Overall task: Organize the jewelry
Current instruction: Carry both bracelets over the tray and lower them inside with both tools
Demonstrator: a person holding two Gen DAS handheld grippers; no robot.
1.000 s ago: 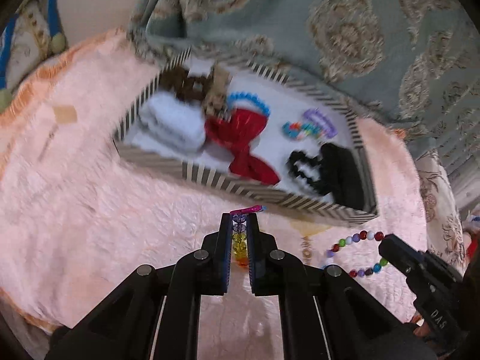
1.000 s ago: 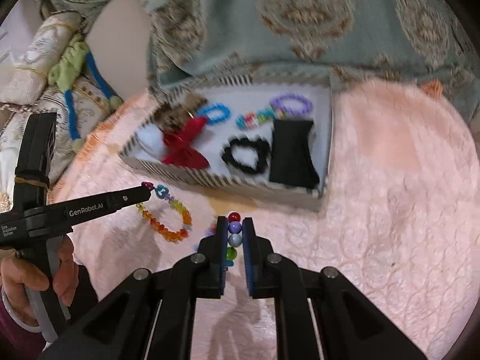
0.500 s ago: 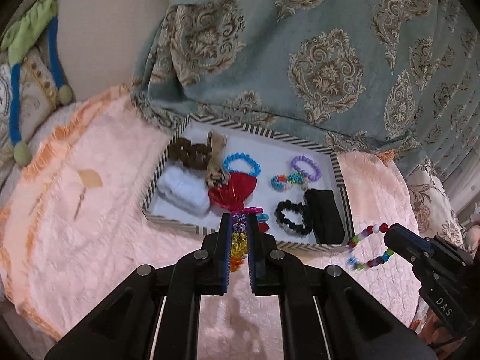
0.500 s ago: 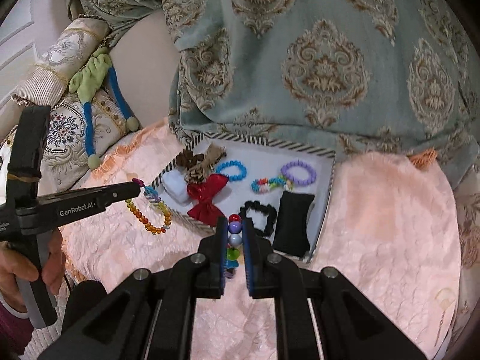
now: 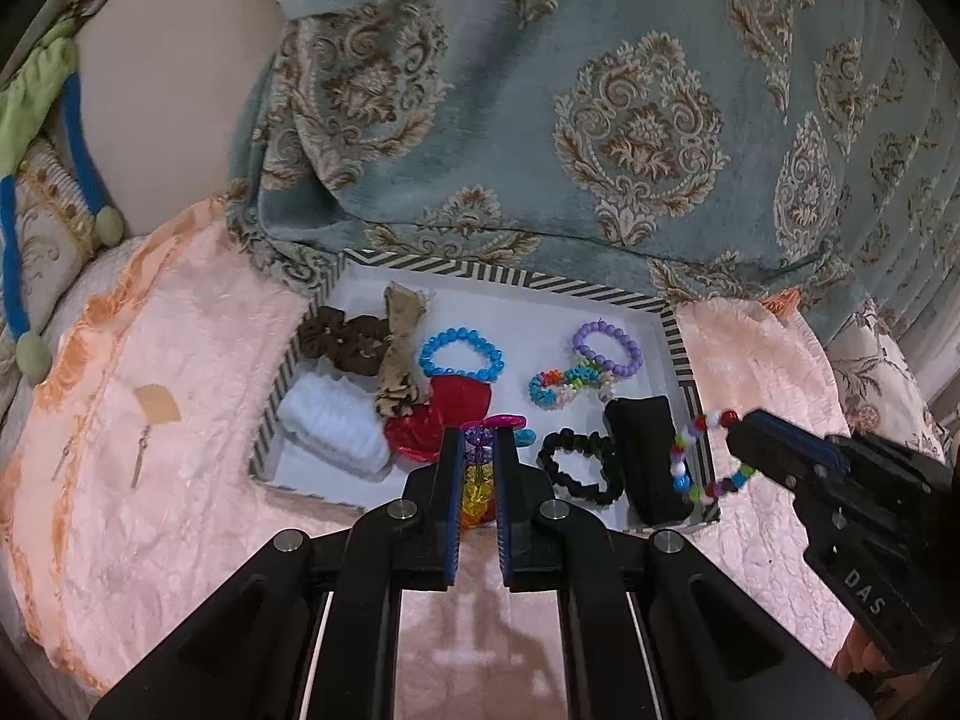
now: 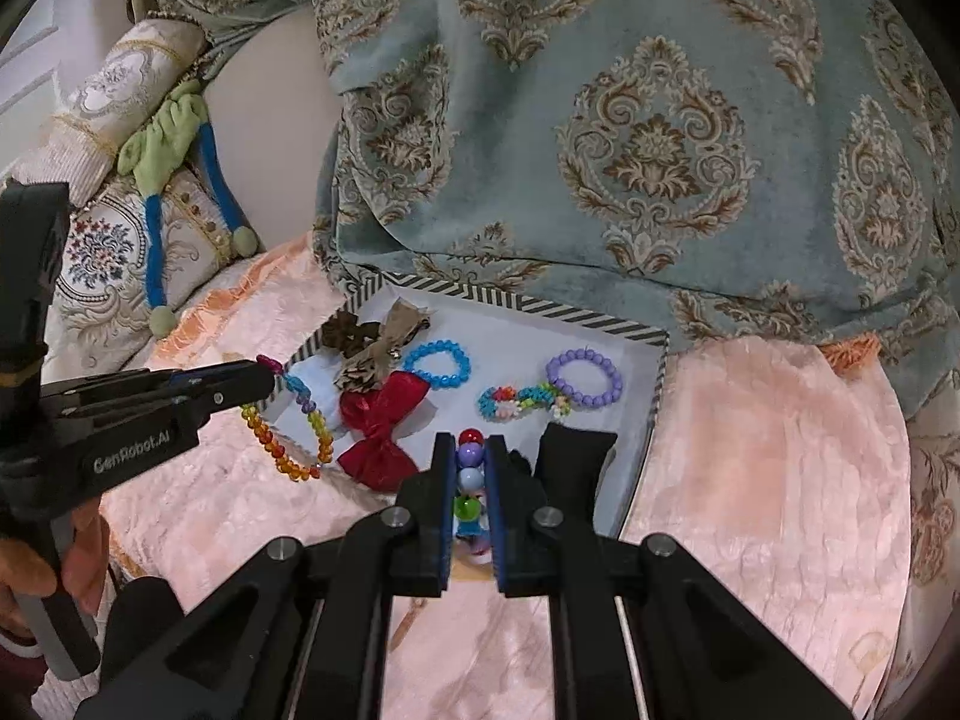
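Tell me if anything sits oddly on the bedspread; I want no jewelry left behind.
Two thin metal pieces, perhaps earrings, and a tan scrap lie loose on the pink bedspread, left of the striped tray. Both bracelets are held by the grippers.

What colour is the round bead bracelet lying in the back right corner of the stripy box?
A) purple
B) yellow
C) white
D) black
A: in the right wrist view, the bead bracelet nearest the far right corner of the black-and-white striped box is pale purple, just behind the small multicoloured flower bracelet.
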